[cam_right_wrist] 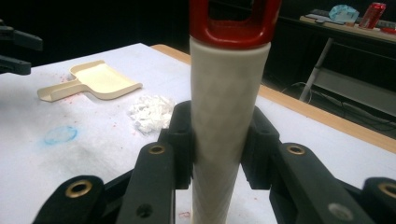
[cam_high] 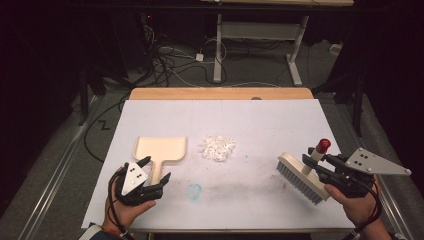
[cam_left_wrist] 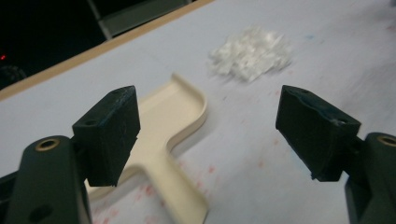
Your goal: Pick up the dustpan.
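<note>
High view: left gripper [cam_high: 156, 170] fingers released around dustpan [cam_high: 161, 148] handle; right gripper [cam_high: 316, 161] grasps brush [cam_high: 301, 176].

Lab or recording workspace: dark room, white-covered table [cam_high: 260, 120] with wooden far edge. Beyond the table, tangled cables [cam_high: 170, 60] on grey carpet and white legs of another desk [cam_high: 218, 55]. Behind the table, a drink can [cam_right_wrist: 373, 9] on a dim bench.

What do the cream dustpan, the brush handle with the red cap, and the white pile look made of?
Cream flat dustpan: likely moulded plastic, matte, with a smooth one-piece raised rim.
White-handled brush with red cap: handle looks like plastic with a faint diamond texture; the cap is glossy red, probably plastic too.
White pile of scraps: looks like shredded paper or foam bits; too blurred to settle.
</note>
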Tool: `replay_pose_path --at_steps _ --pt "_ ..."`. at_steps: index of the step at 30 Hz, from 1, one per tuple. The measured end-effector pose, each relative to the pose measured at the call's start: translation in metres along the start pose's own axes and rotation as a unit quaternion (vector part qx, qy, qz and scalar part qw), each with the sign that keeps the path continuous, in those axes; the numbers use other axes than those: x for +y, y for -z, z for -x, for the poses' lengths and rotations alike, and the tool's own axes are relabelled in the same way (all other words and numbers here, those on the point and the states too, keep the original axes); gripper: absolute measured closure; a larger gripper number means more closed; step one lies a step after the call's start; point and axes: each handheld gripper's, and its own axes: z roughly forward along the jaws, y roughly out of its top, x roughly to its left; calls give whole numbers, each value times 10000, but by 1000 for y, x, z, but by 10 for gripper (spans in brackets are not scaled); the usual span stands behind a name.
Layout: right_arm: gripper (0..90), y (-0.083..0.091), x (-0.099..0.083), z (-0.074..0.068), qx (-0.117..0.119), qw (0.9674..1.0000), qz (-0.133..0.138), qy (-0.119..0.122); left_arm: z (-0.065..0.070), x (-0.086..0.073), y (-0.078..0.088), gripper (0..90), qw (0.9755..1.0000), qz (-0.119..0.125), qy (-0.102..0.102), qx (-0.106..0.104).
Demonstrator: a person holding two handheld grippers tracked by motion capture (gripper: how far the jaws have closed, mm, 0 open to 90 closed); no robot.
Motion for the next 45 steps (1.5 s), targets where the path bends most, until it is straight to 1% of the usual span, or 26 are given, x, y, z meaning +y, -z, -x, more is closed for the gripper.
replay_pose_path --at_steps 2,5,7,9,10,11,12,13,15,19,20,21,22,23,25,26,27,28,30,33,36,40,42,43,44,45 --pt "698 0 0 1 -49 10000 -1 14 -1 -5 3 211 9999 -83 61 136" --pt "698 1 0 2 -105 9999 4 2 -3 -10 2 212 9988 -321 310 179" --pt "698 2 -1 3 -149 9999 -7 11 -3 -12 -1 211 9971 -542 477 257" --pt "698 1 -1 3 -160 9999 -18 29 -2 -14 -3 211 9956 -692 592 220" --pt "698 1 -2 4 -167 9999 -33 13 -2 -15 -5 212 9942 -814 649 263" --pt "698 0 -2 4 -187 9998 -44 10 -2 -15 -6 211 9930 -905 725 242" --pt "698 -1 -2 5 -217 9997 -64 45 -2 -16 -8 212 9912 -1013 824 232" --pt "698 -2 -3 4 -224 9997 -75 40 -2 -16 -10 212 9885 -1163 939 226" --pt "698 -2 -3 3 -216 9997 -99 50 -2 -18 -16 217 9840 -1364 1140 117" --pt "698 -4 -3 4 -218 9997 -122 67 -4 -16 -35 220 9778 -1736 1156 188" --pt "698 -5 -4 4 -232 9996 -127 50 -7 -15 -41 236 9764 -1788 1196 188" --pt "698 -6 -4 5 -225 9996 -134 61 -16 -12 -53 243 9735 -1863 1300 263" --pt "698 -6 -4 5 -223 9996 -138 54 -16 -12 -53 251 9735 -1863 1300 263" --pt "698 -6 -4 5 -223 9996 -138 54 -22 -11 -59 251 9711 -1919 1391 275" --pt "698 -6 -5 5 -232 9996 -145 38 -30 -11 -71 272 9671 -2037 1485 350" --pt "698 -6 -5 5 -233 9996 -152 26 -34 -11 -77 278 9648 -2087 1570 315" --pt "698 -7 -6 6 -229 9996 -142 28 -37 -10 -80 288 9643 -2054 1643 300" --pt "698 -7 -6 6 -221 9996 -154 24 -40 -7 -85 295 9634 -2078 1652 369" --pt "698 -7 -6 5 -219 9996 -169 14 -42 -5 -88 310 9628 -2111 1645 367" --pt "698 -8 -6 5 -188 9997 -171 21 -47 -2 -91 380 9610 -2173 1677 333" --pt "698 -10 -7 4 -163 9996 -209 29 -52 -1 -93 498 9616 -2197 1622 258" --pt "698 -11 -7 3 -161 9996 -241 32 -56 1 -95 617 9642 -2204 1463 203" --pt "698 -11 -7 4 -165 9996 -244 30 -57 1 -95 635 9640 -2228 1441 147" --pt "698 -11 -8 4 -172 9995 -258 15 -60 2 -95 636 9642 -2247 1404 48" --pt "698 -11 -8 4 -172 9995 -258 15 -60 2 -95 637 9642 -2247 1404 48" --pt "698 -11 -8 5 -158 9995 -256 19 -62 3 -95 637 9645 -2277 1337 17"
